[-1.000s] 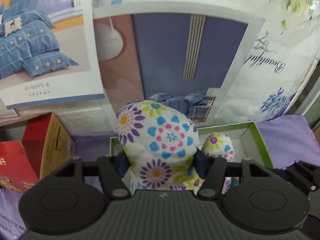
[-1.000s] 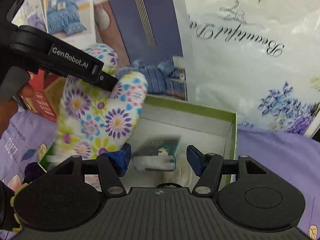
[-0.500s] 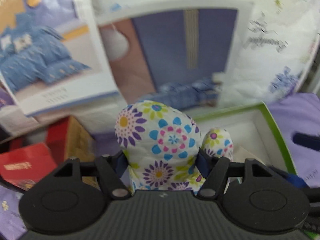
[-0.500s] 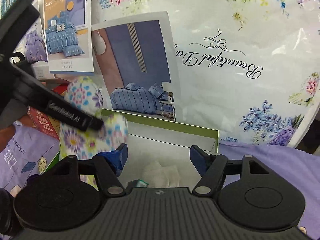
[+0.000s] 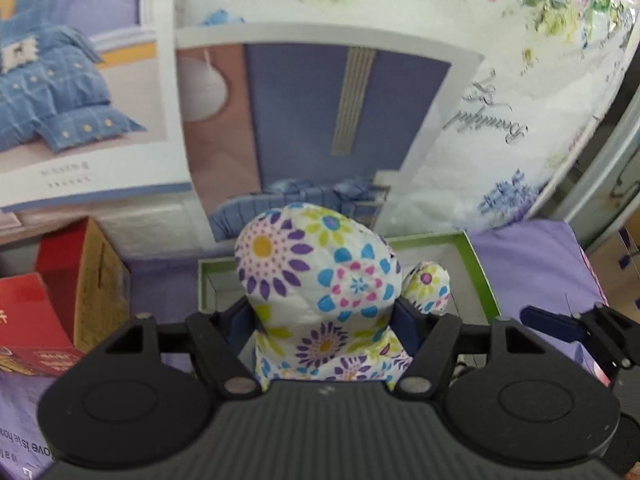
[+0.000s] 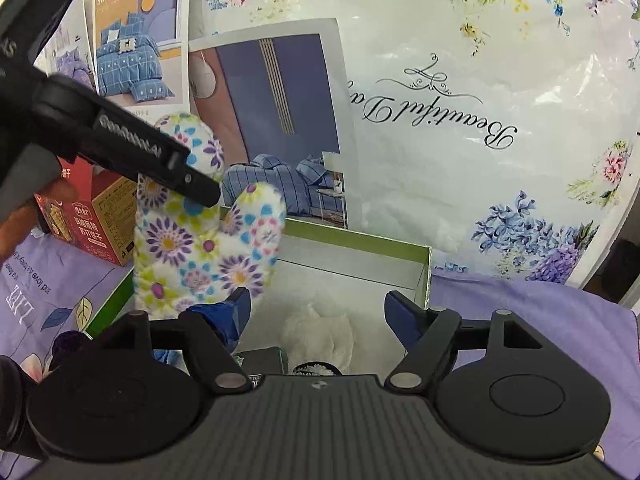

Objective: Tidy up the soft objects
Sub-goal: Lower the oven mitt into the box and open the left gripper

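Two views, one oven mitt in play.

Left wrist view: the floral oven mitt (image 5: 320, 292) stands upright at frame centre, its cuff between the left gripper (image 5: 320, 316) jaws, which pinch it at both sides. The mitt hangs over the near left part of the green-rimmed box (image 5: 476, 256). A red carton (image 5: 52, 312) sits at lower left; packaged bedding (image 5: 500, 100) fills the whole upper frame. The right gripper's blue tip shows at the right edge.

Right wrist view: the right gripper (image 6: 316, 312) jaws are spreading, nothing between them; a blue pad sits just beside the mitt's lower edge, contact uncertain. The mitt (image 6: 192, 256) shows at centre left, over the box's left side, with the left gripper's black arm crossing it. Inside the box (image 6: 424, 264), a white fluffy item (image 6: 320, 332) and a dark small pack (image 6: 260, 360) lie at lower centre. Purple printed cloth (image 6: 540, 320) covers the surface.

Step in hand, as I judge: placing the mitt into the box. Next move calls for lowering it, laying it flat, then releasing. Obstacles: items already inside; the box's near rim.
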`<state>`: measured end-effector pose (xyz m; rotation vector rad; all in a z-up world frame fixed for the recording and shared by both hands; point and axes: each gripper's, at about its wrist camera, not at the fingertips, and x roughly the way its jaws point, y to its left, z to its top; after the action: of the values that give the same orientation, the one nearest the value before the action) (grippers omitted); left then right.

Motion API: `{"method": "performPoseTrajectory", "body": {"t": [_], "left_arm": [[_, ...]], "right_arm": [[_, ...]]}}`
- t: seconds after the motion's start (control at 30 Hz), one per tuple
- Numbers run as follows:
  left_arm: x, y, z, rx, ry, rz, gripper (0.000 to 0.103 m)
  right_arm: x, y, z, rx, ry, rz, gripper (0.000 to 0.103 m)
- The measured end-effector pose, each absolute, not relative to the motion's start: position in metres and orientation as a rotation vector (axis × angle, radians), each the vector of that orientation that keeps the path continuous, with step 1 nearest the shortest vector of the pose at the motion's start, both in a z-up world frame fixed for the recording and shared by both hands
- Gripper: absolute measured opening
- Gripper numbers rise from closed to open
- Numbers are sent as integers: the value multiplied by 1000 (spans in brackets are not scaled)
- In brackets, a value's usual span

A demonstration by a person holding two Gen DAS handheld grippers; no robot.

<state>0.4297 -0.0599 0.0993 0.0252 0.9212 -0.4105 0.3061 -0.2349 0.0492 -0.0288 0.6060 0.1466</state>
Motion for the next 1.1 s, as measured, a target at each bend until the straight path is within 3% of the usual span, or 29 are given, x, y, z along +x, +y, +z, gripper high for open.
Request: {"method": "performPoseTrajectory", "body": {"t": [0.47, 0.67, 1.1], "left_arm": [[403, -67, 140, -4, 898, -461, 69], [374, -73, 176, 66, 771, -469, 72], [359, -71, 174, 104, 822, -425, 73]], "right_arm": [[302, -229, 60, -10, 570, 187, 64], [295, -222, 72, -26, 547, 189, 65], [272, -224, 85, -44, 532, 164, 66]]}}
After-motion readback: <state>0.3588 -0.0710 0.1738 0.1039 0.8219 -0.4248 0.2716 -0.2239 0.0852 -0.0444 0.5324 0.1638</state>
